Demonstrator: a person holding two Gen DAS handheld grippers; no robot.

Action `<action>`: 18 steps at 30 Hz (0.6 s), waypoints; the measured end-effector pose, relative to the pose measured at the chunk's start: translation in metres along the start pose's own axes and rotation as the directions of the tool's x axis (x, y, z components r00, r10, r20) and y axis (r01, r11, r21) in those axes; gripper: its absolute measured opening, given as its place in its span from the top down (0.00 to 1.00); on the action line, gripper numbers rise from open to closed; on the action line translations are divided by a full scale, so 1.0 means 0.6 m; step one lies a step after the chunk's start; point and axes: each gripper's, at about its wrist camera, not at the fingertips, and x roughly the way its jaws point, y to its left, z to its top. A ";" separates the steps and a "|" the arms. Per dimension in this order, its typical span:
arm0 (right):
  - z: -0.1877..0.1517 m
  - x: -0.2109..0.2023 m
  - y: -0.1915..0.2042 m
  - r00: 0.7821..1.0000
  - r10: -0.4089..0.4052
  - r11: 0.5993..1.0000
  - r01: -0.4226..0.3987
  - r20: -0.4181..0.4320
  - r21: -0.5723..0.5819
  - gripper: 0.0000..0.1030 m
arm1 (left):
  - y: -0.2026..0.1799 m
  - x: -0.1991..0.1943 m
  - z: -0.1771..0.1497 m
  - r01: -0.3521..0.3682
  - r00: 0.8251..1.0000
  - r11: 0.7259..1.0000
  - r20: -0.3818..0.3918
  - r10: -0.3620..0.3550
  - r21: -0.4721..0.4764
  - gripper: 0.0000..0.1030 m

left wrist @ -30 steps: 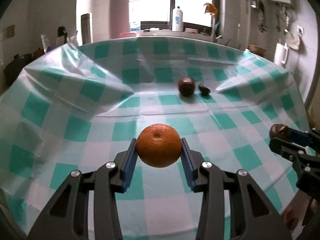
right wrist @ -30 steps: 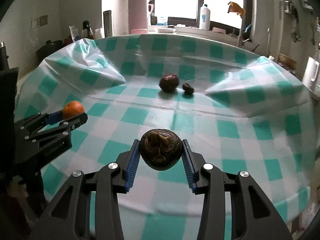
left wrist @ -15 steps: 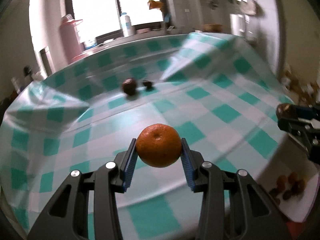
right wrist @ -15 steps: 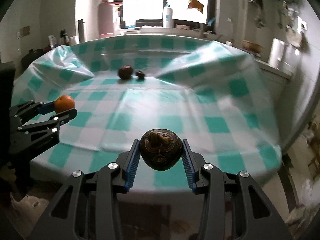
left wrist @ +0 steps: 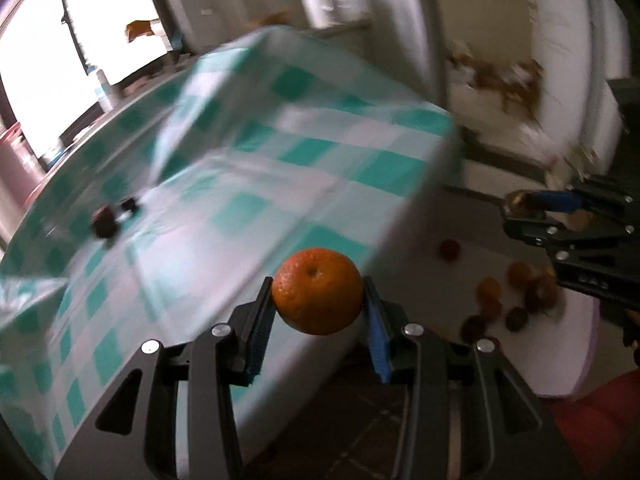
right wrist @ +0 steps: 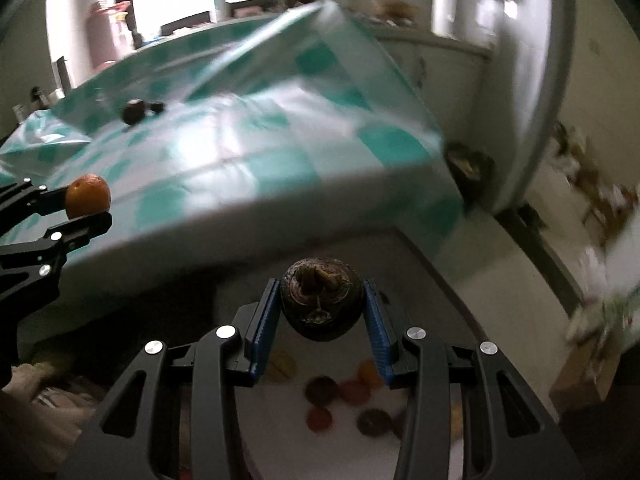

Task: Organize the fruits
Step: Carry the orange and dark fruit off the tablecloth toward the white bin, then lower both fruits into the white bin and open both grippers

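Observation:
My left gripper [left wrist: 318, 298] is shut on an orange tangerine [left wrist: 317, 291], held in the air past the table's edge. My right gripper [right wrist: 320, 304] is shut on a dark brown round fruit [right wrist: 321, 303], held above a white tray [right wrist: 280, 420] that lies low beside the table with several orange and dark fruits in it. The tray also shows in the left wrist view [left wrist: 572, 360], below the right gripper [left wrist: 520, 210]. Two dark fruits [left wrist: 106, 222] lie on the checked tablecloth [left wrist: 248, 168], far back. The left gripper with the tangerine shows in the right wrist view [right wrist: 86, 200].
The table with the green-and-white checked cloth [right wrist: 240, 152] is to the left of both grippers. A white cabinet or door [right wrist: 532, 80] stands to the right. Cluttered floor and boxes [right wrist: 588, 364] lie at the far right. Both views are blurred.
Both grippers have swung right and down, off the table's edge, each still holding its fruit. The white tray of fruits has come into view under the right gripper.

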 end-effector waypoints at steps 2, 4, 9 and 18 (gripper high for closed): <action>-0.019 0.012 -0.022 0.999 -0.016 0.999 0.017 -0.030 0.032 0.60 | -0.041 0.020 0.005 0.032 0.999 0.997 -0.031 -0.030 0.065 0.59; -0.034 0.024 -0.039 0.998 -0.028 0.998 0.032 -0.057 0.057 0.60 | -0.084 0.046 0.004 0.069 0.995 0.988 -0.077 -0.059 0.137 0.59; -0.079 0.055 -0.081 0.990 -0.062 0.990 0.077 -0.128 0.114 0.60 | -0.155 0.103 -0.008 0.123 0.982 0.964 -0.168 -0.085 0.234 0.59; -0.134 0.109 -0.115 0.970 -0.061 0.979 0.104 -0.237 0.174 0.60 | -0.225 0.185 -0.034 0.195 0.954 0.935 -0.279 -0.110 0.297 0.59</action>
